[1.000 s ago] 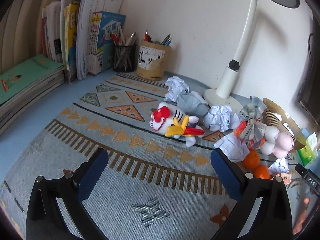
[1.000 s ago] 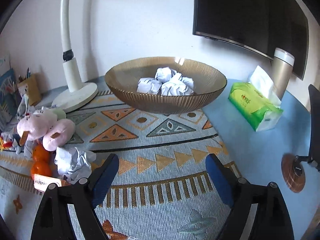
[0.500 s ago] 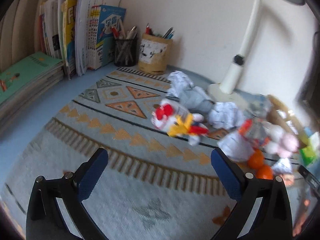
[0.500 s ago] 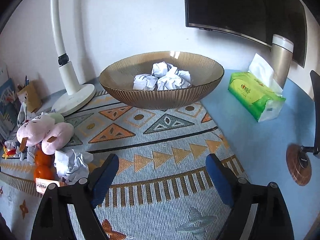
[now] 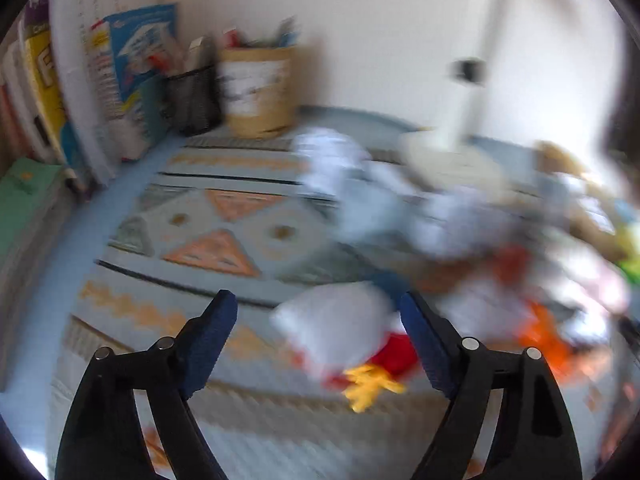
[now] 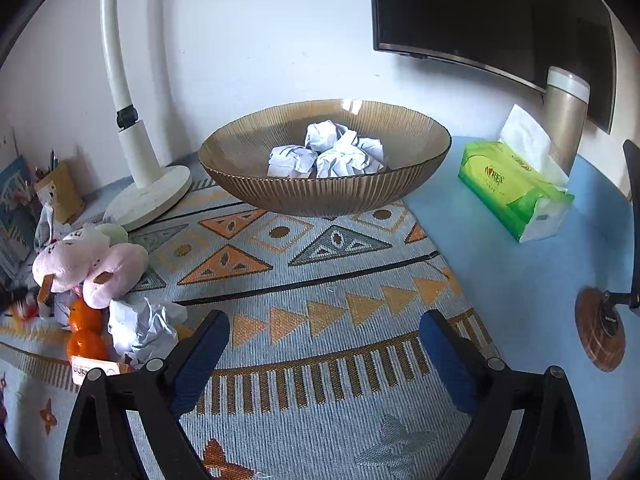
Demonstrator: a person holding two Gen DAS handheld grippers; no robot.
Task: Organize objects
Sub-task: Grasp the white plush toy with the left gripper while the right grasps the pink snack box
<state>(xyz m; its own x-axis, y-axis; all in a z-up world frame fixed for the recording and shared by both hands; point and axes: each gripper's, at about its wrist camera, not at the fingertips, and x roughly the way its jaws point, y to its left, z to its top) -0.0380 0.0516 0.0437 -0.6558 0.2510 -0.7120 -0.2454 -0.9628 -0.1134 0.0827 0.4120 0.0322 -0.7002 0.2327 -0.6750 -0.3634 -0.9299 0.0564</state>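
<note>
The white plush toy with red and yellow parts lies on the patterned mat between the two blue pads of the left gripper, nearer to the right pad; the view is blurred, so I cannot tell whether that pad touches it; crumpled paper balls lie behind it, near the lamp base. In the right wrist view one crumpled paper lies just left of the right gripper, beside two oranges and a pink plush toy.

The mat covers a blue table against a white wall; a brown ribbed bowl holds three paper balls; a green tissue box stands to its right, under a dark monitor; books and two pen holders stand at the far left.

The jaws of the left gripper have just been closing, with the toy between them, but they are not pressed on it; the jaws of the right gripper have just been opening and stand wide, with only the mat between them.
</note>
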